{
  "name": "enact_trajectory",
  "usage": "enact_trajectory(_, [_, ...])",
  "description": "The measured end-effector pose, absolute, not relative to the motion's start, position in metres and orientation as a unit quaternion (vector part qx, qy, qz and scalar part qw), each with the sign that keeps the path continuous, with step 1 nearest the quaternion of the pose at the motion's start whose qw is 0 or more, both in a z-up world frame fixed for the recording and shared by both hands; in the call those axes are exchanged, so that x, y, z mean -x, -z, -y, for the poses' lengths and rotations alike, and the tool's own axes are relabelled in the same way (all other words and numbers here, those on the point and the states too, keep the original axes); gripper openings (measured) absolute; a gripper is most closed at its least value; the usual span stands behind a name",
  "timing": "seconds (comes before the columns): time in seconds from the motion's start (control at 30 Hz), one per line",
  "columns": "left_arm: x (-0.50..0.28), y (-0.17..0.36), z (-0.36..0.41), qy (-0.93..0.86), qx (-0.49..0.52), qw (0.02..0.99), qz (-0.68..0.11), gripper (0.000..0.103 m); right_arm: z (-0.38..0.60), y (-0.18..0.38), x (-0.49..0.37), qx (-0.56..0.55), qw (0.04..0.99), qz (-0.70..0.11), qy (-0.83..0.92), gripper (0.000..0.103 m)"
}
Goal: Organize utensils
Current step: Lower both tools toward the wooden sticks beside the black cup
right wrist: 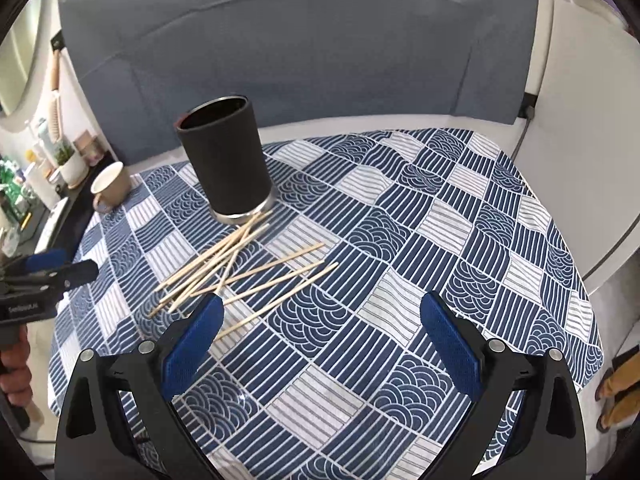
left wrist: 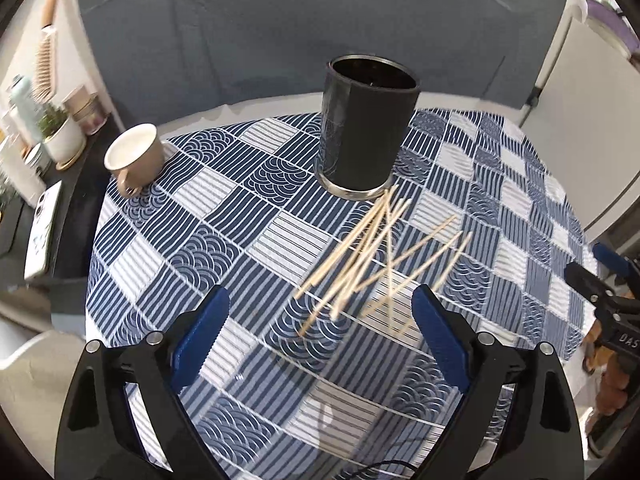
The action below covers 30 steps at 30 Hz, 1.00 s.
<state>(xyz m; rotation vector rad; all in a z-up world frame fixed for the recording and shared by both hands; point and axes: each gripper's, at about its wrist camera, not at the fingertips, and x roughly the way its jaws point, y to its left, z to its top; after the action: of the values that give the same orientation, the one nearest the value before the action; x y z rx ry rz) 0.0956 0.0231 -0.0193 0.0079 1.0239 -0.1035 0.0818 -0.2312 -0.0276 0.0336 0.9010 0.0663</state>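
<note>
While both claws hang above the table, neither has hold of anything. The left gripper stands with its blue fingers spread wide, nothing between them. In its own view the scattered wooden sticks lie just ahead, at about 1 o'clock from the fingertips, the nearest ends reaching into the gap between the fingers. The right gripper is likewise spread wide and bare. From its camera the sticks lie at about 11 o'clock, the nearest one running close beside the left fingertip. Beyond the sticks stands the black holder, upright, its metal base ring touching the farthest stick ends; it sits at 12 o'clock in the left view, 11 o'clock in the right view. A beige cup stands well apart at 10 o'clock, near the edge of the blue patterned tablecloth.
</note>
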Motion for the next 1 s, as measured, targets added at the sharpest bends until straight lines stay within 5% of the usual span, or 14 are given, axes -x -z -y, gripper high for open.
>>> enact_trajectory(0.23, [-0.145, 0.064, -0.031, 0.054, -0.023, 0.859, -0.509, 0.086, 0.212, 0.07, -0.113, -0.021, 0.882, -0.469, -0.036, 0.093])
enact_trajectory(0.4, [-0.183, 0.094, -0.027, 0.075, -0.035, 0.844, -0.53, 0.085, 0.199, 0.103, -0.134, -0.032, 0.862, -0.504, -0.046, 0.079])
enact_trajectory(1.0, [-0.237, 0.149, -0.004, 0.134, -0.079, 0.804, -0.573, 0.086, 0.197, 0.165, -0.158, -0.111, 0.82, -0.562, -0.005, 0.07])
